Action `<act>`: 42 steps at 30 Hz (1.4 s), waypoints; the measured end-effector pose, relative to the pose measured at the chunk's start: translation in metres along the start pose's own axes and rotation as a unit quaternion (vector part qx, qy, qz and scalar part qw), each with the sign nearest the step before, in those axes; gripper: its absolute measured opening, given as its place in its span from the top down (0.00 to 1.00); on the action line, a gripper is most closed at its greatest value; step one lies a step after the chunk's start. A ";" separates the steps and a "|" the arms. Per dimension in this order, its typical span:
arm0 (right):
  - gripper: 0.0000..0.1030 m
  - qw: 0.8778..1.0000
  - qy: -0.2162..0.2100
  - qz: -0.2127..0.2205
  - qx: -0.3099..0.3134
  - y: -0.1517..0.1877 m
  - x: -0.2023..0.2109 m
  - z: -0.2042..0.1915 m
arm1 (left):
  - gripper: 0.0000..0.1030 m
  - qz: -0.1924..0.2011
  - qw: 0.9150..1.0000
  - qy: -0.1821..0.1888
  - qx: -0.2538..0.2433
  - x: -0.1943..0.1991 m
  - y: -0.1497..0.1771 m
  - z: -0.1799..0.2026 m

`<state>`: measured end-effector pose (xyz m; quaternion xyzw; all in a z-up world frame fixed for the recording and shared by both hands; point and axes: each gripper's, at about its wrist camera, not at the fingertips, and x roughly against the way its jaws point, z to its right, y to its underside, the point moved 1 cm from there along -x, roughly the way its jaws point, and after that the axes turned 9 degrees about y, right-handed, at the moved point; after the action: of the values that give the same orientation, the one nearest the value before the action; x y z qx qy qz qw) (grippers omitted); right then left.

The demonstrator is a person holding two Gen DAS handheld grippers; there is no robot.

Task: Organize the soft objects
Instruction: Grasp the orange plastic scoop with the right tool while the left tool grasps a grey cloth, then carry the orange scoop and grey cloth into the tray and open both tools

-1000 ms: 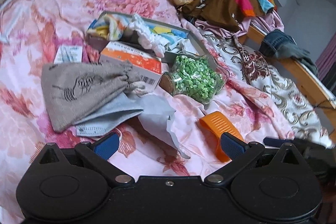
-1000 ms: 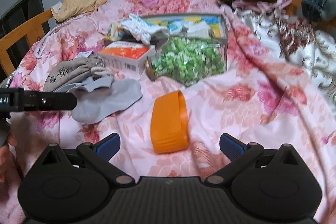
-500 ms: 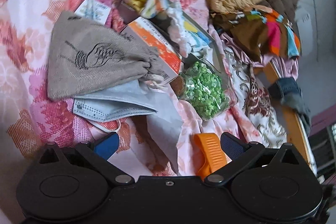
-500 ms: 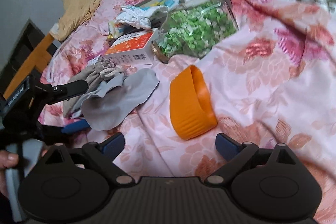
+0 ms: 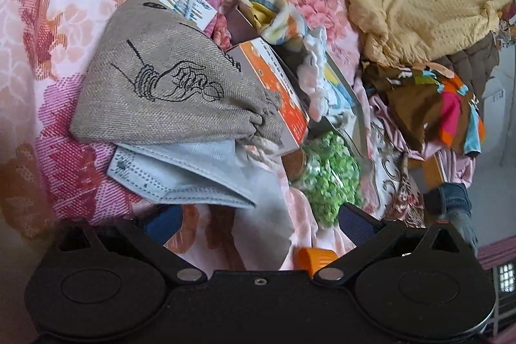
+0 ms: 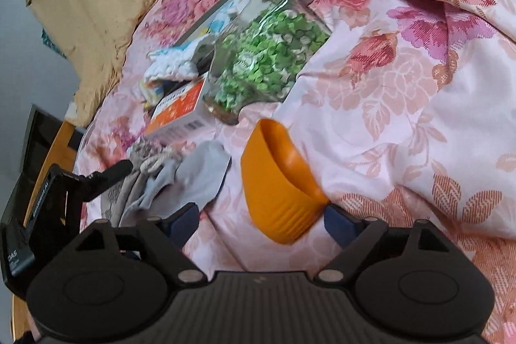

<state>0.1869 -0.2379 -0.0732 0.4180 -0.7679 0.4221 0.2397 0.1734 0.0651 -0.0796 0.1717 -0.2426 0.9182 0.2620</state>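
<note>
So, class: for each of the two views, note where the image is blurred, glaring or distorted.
Left wrist view: sharp on the grey drawstring pouch, smeared near the left hand-held gripper, edges bent by the fisheye. Right wrist view: soft motion blur throughout, glare on the jar of green pieces, the orange cup fairly clear.

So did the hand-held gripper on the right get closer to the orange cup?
Yes. The right hand-held gripper moved toward the orange cup, which stayed beside the jar.
</note>
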 end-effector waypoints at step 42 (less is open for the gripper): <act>0.71 0.967 0.084 0.116 0.210 0.015 0.009 -0.050 | 0.97 -0.053 0.967 -0.034 -0.245 -0.010 0.053 0.038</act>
<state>0.1707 -0.1947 -0.0470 0.3301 -0.6827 0.6320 0.1596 0.1589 0.0013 -0.0716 0.1456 -0.4596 0.8092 0.3357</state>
